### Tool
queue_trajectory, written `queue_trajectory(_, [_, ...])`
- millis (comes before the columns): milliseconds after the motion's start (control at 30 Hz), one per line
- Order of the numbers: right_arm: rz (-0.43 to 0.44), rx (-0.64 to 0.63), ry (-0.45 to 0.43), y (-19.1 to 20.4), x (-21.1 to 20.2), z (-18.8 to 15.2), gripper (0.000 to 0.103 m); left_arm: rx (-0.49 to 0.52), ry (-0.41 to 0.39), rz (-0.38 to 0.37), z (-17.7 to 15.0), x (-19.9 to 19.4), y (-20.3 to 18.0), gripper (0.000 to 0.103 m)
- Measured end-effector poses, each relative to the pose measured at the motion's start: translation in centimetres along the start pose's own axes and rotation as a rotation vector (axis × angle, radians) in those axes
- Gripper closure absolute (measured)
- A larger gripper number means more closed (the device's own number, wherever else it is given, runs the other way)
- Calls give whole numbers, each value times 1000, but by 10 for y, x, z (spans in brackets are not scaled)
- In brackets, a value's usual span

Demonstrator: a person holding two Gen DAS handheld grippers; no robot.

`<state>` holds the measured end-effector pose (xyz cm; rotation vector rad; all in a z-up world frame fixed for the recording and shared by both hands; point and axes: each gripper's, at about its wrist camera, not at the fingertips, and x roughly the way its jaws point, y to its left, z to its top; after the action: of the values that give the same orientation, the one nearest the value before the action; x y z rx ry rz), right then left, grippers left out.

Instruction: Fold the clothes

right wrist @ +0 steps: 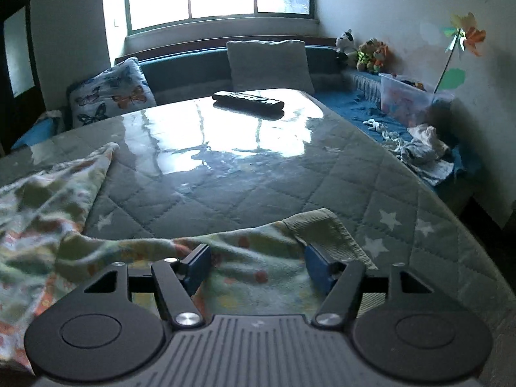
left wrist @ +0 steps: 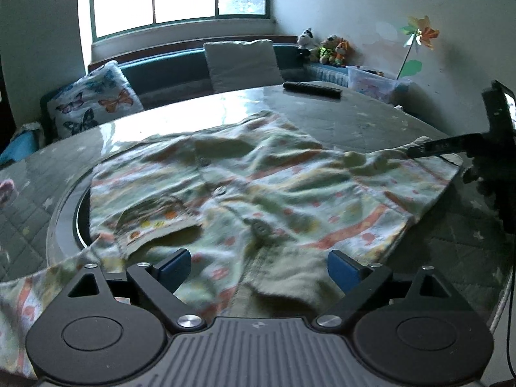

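Observation:
A small patterned shirt (left wrist: 251,190), pale green with orange and white print and buttons down its front, lies crumpled and spread on the quilted table cover (left wrist: 354,122). My left gripper (left wrist: 258,269) is open, just above the shirt's near hem, its blue pads on either side of a fold. My right gripper (right wrist: 254,266) is open over a sleeve of the same shirt (right wrist: 245,258), with the ribbed cuff (right wrist: 322,229) by the right pad. The right gripper also shows at the far right of the left wrist view (left wrist: 451,148).
A black remote control (right wrist: 248,100) lies at the far end of the table. Behind it is a bench with a butterfly cushion (right wrist: 113,96), a grey cushion (right wrist: 267,61), stuffed toys (right wrist: 371,53), a plastic box (right wrist: 409,96) and loose cloths (right wrist: 422,148).

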<state>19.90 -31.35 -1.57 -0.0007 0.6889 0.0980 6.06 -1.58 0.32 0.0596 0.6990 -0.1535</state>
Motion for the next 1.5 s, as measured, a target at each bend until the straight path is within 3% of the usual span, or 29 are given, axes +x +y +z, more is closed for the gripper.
queue_trajectory(233, [-22,-17,-10,0,-9,-10,36,-10,60,-107,-16,4,5,9])
queue_trajectory(600, [-45,-5,3,0,-31,-19,36,17,55,-165,-31,-17,7,9])
queue_trajectory(733, [-21,-22,-12,9,-48,-16,36,-7,20,-142,-28,-29,18,9])
queue_trajectory(833, [53,-65,-27,27,-67,-13,35,-32,-25,-104,-24,-40,28,9])
queue_trajectory(933, [181,-119,-29,55,-86,-14,34,-57,-61,-41,-20,-46,40,8])
queue_trajectory(1233, [492,-293,26,148,-110,-31,32,-131,-92,113,-20,-52,66,0])
queue_trajectory(1400, [574,-397,44,189,-118,-50,34,-132,-79,148,-25,-50,66,0])
queue_trajectory(1500, [584,-465,41,208,-121,-61,41,-134,-73,160,-27,-50,65,0])
